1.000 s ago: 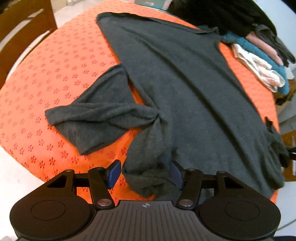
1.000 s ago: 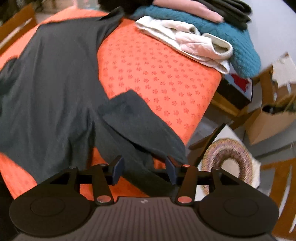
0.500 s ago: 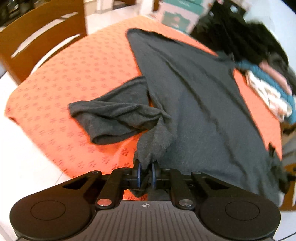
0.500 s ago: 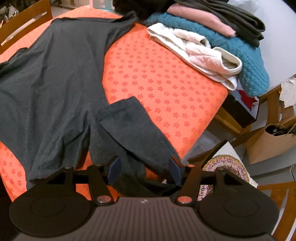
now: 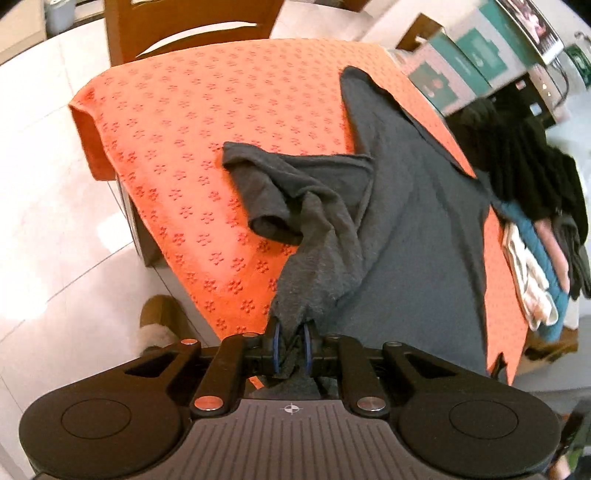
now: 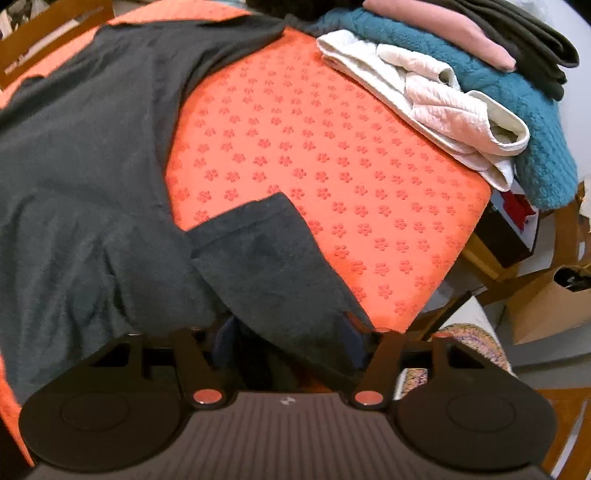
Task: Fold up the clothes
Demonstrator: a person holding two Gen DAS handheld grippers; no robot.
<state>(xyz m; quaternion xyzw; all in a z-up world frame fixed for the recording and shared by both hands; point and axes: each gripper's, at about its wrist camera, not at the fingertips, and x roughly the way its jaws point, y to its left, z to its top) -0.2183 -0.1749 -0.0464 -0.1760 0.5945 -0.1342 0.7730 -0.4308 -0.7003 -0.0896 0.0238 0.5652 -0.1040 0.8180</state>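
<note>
A dark grey shirt [image 5: 406, 229] lies spread on the orange patterned table cloth [image 5: 207, 122]. My left gripper [image 5: 291, 347] is shut on a bunched fold of the shirt near its crumpled left sleeve [image 5: 273, 184], and the fabric rises in a taut ridge to the pads. In the right wrist view the shirt [image 6: 92, 166] fills the left side, with its other sleeve [image 6: 266, 251] lying flat towards the table's edge. My right gripper [image 6: 288, 341] sits low over that sleeve. Its jaws are closing with sleeve fabric between them, and the fingertips [image 6: 223, 338] still stand apart, half hidden by cloth.
A stack of folded clothes [image 6: 461, 92] in white, teal, pink and dark grey takes up the far right corner. A wooden chair [image 5: 184, 26] stands at the table's far end, with boxes [image 5: 461, 74] beyond. A slippered foot [image 5: 159, 325] is on the floor. A cardboard box [image 6: 546, 306] stands by the table's right side.
My left gripper shut on the shirt fabric, then lifted and rolled, pulling it into a ridge. My right gripper sank onto the right sleeve, and the fabric now covers its fingertips.
</note>
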